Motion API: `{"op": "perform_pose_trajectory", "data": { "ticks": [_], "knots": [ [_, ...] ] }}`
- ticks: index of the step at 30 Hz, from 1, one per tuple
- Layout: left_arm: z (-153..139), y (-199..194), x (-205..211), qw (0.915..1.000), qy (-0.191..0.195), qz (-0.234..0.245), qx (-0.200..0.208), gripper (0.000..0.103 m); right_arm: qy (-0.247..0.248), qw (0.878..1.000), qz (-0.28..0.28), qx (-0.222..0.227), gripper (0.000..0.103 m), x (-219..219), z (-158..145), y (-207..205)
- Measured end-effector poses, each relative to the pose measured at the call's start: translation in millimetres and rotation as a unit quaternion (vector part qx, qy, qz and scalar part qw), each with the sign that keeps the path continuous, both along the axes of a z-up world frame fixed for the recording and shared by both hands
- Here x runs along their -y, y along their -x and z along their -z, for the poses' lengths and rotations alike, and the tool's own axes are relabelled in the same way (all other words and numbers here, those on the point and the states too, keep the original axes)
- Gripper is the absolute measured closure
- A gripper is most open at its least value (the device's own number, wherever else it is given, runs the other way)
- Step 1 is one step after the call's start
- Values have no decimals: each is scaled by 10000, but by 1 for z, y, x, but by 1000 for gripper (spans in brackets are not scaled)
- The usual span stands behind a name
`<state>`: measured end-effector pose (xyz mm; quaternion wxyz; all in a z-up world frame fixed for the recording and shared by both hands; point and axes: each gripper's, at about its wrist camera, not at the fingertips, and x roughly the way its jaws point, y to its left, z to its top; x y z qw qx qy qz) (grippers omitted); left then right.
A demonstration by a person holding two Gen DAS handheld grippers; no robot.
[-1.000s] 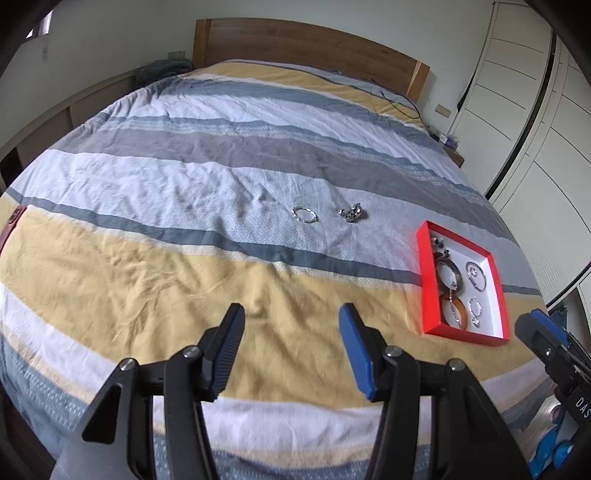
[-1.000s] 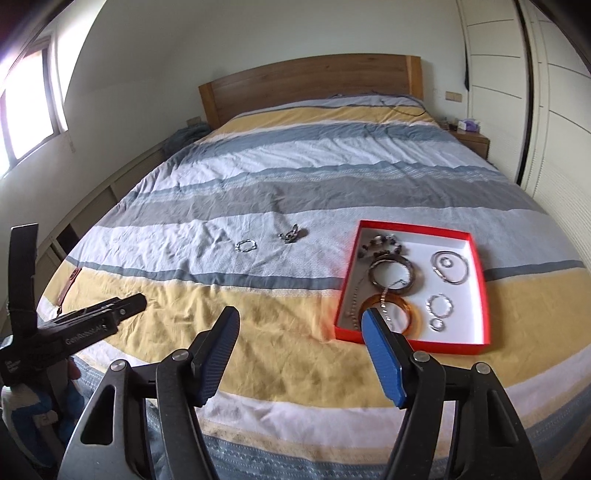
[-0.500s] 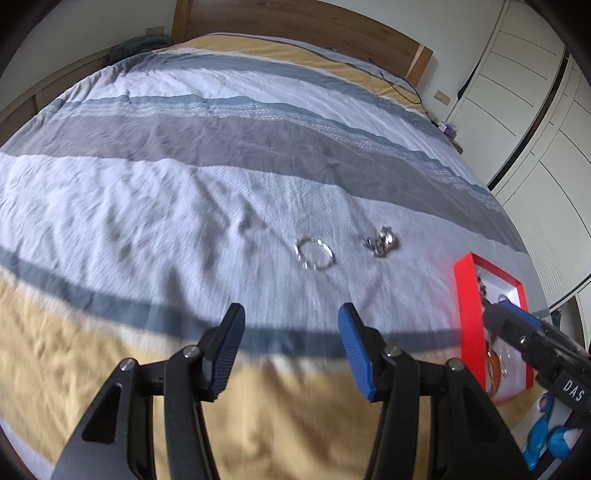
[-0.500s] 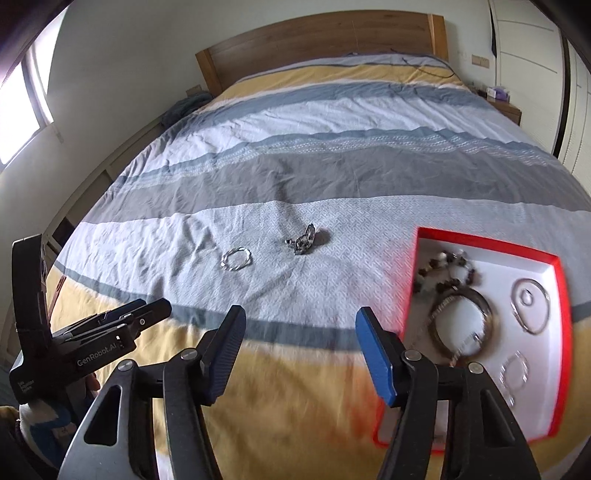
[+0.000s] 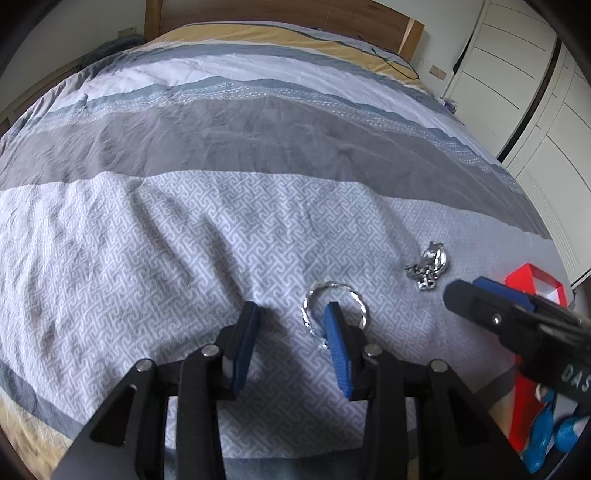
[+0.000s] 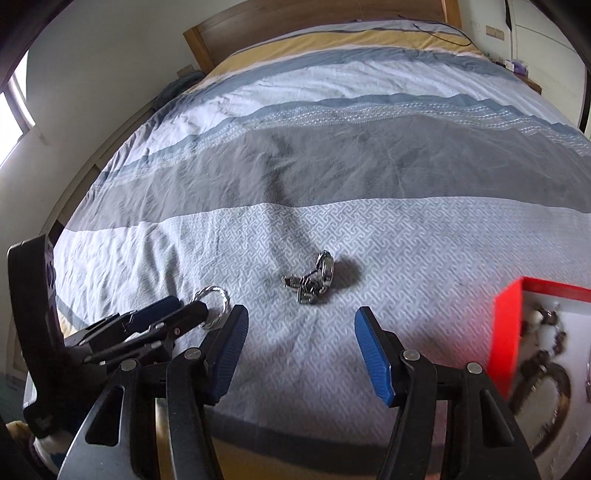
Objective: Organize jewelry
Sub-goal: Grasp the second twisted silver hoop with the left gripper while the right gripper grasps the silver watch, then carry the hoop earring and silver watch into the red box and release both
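A silver twisted bracelet lies on the patterned grey stripe of the bed. My left gripper is open right at it, its right finger over the ring's middle. The bracelet also shows in the right wrist view, partly hidden by the left gripper. A silver jewelry clump lies to the right of it, also in the right wrist view. My right gripper is open and empty, just short of the clump. A red tray with a white inside holds several bracelets and rings.
The bed has a striped grey, white and yellow cover with a wooden headboard at the far end. White wardrobe doors stand to the right. The right gripper shows in the left wrist view next to the red tray.
Both grippers have moved forward and down toward the bed. The left one has reached the twisted bracelet; the right one has come close to the silver clump. Both stay open.
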<state>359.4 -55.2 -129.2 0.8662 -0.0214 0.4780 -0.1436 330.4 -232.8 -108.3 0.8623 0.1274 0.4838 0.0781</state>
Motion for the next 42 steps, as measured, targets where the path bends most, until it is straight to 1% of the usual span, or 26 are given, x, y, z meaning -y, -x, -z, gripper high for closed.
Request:
{"op": "perform_pose_trajectory", "data": {
  "ticks": [4,7,9,10,11,12,13,15,16,17,21,26,30,36,42],
  "knots": [
    [6,0,3,9997,-135,151,132,72,-15,9999,75,-123,43,1,16,-17],
    [9,0,7,9992,-212,250,225,75,-6,9999,99,-134,44,1,25,-26],
    [11,-2,7,9992,-194,243,267,81,51,9999,65,-91,47,-2,27,-31],
    [11,-3,7,9992,-187,225,288,83,90,9999,36,-75,51,-3,28,-32],
    [12,-3,6,9991,-176,211,307,87,142,9999,-10,-61,56,-5,29,-34],
    [13,-3,5,9991,-168,201,322,90,205,9998,-53,-51,59,-7,31,-36],
    [13,-4,6,9991,-166,201,335,92,288,9995,-104,-29,66,-9,32,-36],
    [13,-5,7,9990,-157,226,351,96,384,9991,-155,18,72,-11,34,-36],
    [12,-5,7,9990,-151,236,353,97,400,9991,-158,41,76,-10,33,-35],
    [12,-5,7,9990,-129,252,352,99,397,9991,-156,57,81,-10,33,-35],
    [6,-5,3,9992,21,254,296,100,313,9992,-218,124,84,-8,27,-30],
    [-4,3,2,9994,-28,202,265,100,132,9993,-240,239,84,-4,12,-12],
    [-17,15,0,9995,-44,158,265,100,10,9990,-214,385,85,1,-10,8],
    [-49,40,-5,9989,-122,111,428,100,-43,9980,-134,609,85,8,-48,42],
    [-90,73,-6,9975,-196,88,667,100,-33,9965,-13,834,85,20,-86,84]
  ]
}}
